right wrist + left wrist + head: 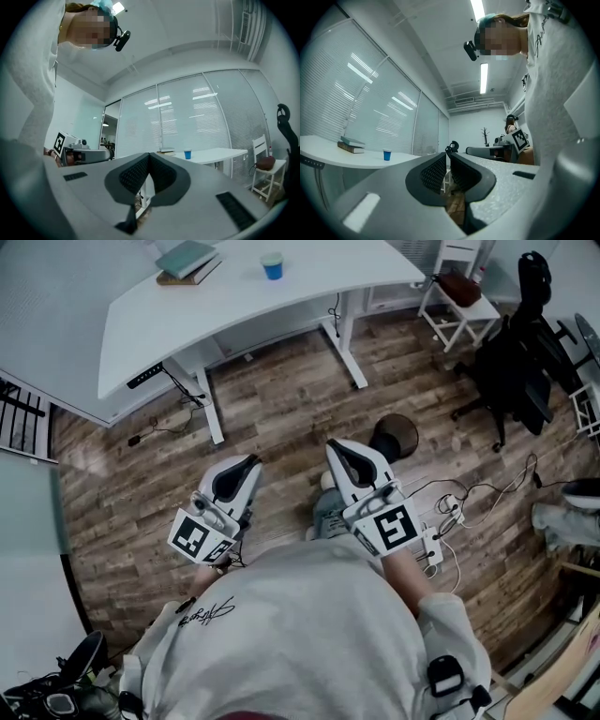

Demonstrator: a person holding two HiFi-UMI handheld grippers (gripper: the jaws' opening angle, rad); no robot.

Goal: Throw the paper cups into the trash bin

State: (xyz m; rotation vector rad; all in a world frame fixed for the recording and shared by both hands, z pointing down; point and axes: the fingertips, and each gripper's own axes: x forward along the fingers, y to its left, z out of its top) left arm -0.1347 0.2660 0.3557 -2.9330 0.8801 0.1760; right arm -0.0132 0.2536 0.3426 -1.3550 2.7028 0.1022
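head view, near to far. a pale sweatshirt filled the bottom of the frame. just above it we held both grippers side by side over the wood floor, apart from each other, tips toward the top of the frame. left gripper sat left of centre, right gripper right of centre.

left gripper view: jaws pressed together at the tips, nothing between them. right gripper view: jaws likewise closed tip to tip, nothing pinched.

just right of the right gripper's tips a round dark bin stood on the floor. loose cables lay at mid right.

further up, a white table ran across the upper left to centre. the blue paper cup stood upright on it near the top edge, well apart from both grippers and the bin. books lay left of the cup, not touching it.

upper right: a white chair and a black office chair.
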